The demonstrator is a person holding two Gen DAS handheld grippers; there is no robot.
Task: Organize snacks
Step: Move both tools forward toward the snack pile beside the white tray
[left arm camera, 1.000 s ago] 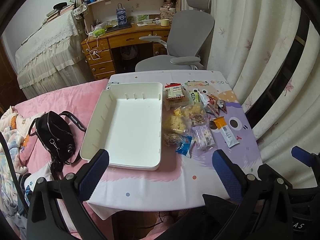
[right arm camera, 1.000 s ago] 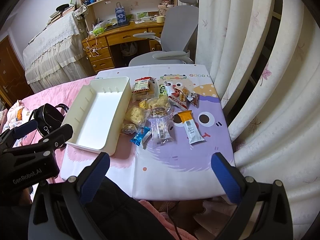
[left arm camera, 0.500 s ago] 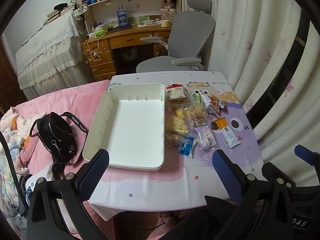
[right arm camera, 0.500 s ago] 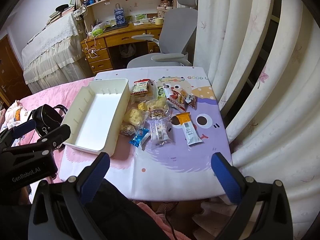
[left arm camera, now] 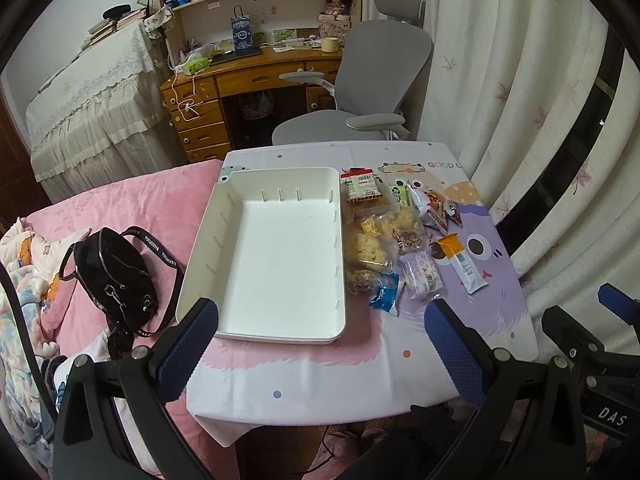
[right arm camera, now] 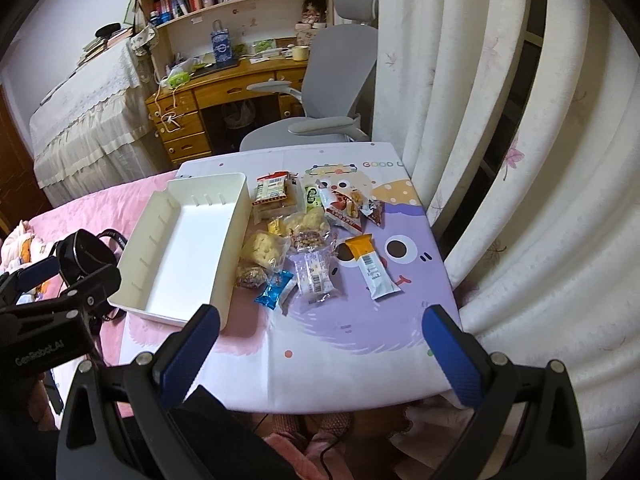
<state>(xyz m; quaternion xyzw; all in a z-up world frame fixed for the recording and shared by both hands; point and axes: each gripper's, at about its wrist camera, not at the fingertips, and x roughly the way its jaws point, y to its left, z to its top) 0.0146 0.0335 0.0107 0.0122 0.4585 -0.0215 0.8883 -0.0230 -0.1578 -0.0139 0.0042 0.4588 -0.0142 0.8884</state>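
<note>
Both grippers hang off the near tabletop (left arm camera: 320,376) edge, left gripper (left arm camera: 320,344) and right gripper (right arm camera: 320,344) each with jaws spread, holding nothing. Snacks (right arm camera: 308,240) lie in a tight overlapping pile right of the tray (left arm camera: 276,320), which is bare inside. Risks: a grab at the near blue packet (right arm camera: 274,290) may catch its neighbour too; slick wrappers could slip out mid-carry; a nudge could shove the white bar (right arm camera: 374,270) toward the right edge. Far packs sit behind the pile, awkward reach.

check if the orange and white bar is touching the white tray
Apart. The right wrist view shows the orange and white bar lying on the purple cloth, with other snack packets and bare cloth between it and the white tray.
</note>
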